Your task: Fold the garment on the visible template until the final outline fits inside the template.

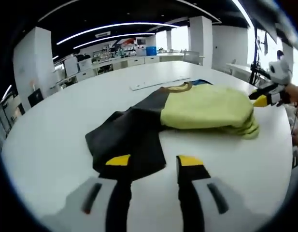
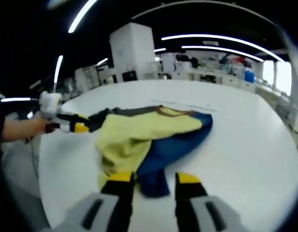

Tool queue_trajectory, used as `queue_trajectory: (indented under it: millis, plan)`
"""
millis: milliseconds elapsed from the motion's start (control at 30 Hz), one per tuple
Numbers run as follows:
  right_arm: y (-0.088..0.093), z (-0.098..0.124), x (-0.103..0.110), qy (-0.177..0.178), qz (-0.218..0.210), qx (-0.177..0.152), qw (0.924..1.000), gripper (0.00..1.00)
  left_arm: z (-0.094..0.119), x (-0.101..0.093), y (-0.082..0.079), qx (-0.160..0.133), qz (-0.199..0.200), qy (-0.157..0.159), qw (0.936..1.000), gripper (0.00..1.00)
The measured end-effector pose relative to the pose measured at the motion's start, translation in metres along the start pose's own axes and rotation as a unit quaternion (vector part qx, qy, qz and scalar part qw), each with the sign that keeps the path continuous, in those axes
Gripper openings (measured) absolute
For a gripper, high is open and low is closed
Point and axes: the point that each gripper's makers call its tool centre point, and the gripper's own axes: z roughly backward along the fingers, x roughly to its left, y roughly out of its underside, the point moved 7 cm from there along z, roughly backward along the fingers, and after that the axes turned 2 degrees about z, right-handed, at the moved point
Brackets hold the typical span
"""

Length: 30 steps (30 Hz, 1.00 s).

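A garment lies on the white table [image 1: 47, 140], its yellow body [image 1: 206, 108] folded in layers. Its black sleeve [image 1: 129, 137] stretches towards my left gripper [image 1: 154, 162], which is open just above the table; the sleeve's near edge reaches the left jaw's yellow tip. The blue sleeve [image 2: 170, 145] runs towards my right gripper [image 2: 155, 178], also open, with the sleeve's end lying between its jaws. The right gripper [image 1: 265, 99] also shows by the yellow body's far right edge. A hand holds the left gripper [image 2: 74, 127] beside the black sleeve [image 2: 98, 118].
A thin pale strip [image 1: 158, 83] lies on the table beyond the garment's collar. Workbenches, shelves and a blue bin [image 1: 150, 50] stand along the far wall. A white pillar [image 2: 134, 50] rises behind the table. The table's edge runs close below both grippers.
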Motion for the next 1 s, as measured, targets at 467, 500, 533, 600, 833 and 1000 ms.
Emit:
queue_trajectory:
  millis: [467, 500, 533, 600, 833, 1000]
  plan:
    - [0.015, -0.008, 0.006, 0.023, 0.070, 0.016, 0.9972, 0.08, -0.020, -0.001, 0.000, 0.004, 0.002, -0.011, 0.9999, 0.23]
    - [0.014, -0.007, 0.007, 0.023, 0.067, 0.014, 0.9974, 0.06, -0.022, 0.000, -0.001, 0.005, 0.000, -0.015, 0.9999, 0.22]
    - [0.014, -0.008, 0.008, 0.022, 0.066, 0.011, 0.9975, 0.04, -0.023, 0.000, 0.000, 0.006, 0.001, -0.015, 0.9999, 0.21]
    - [0.015, -0.009, 0.009, 0.024, 0.068, 0.012, 0.9973, 0.00, -0.024, -0.002, -0.001, 0.006, 0.002, -0.017, 0.9998, 0.20]
    - [0.014, -0.008, 0.006, 0.033, 0.066, 0.007, 0.9973, 0.00, -0.026, -0.002, -0.004, 0.008, 0.007, -0.026, 0.9996, 0.12]
    - [0.009, -0.003, 0.007, 0.035, 0.052, -0.006, 0.9980, 0.00, -0.024, -0.003, -0.004, 0.012, -0.010, -0.021, 0.9997, 0.00]
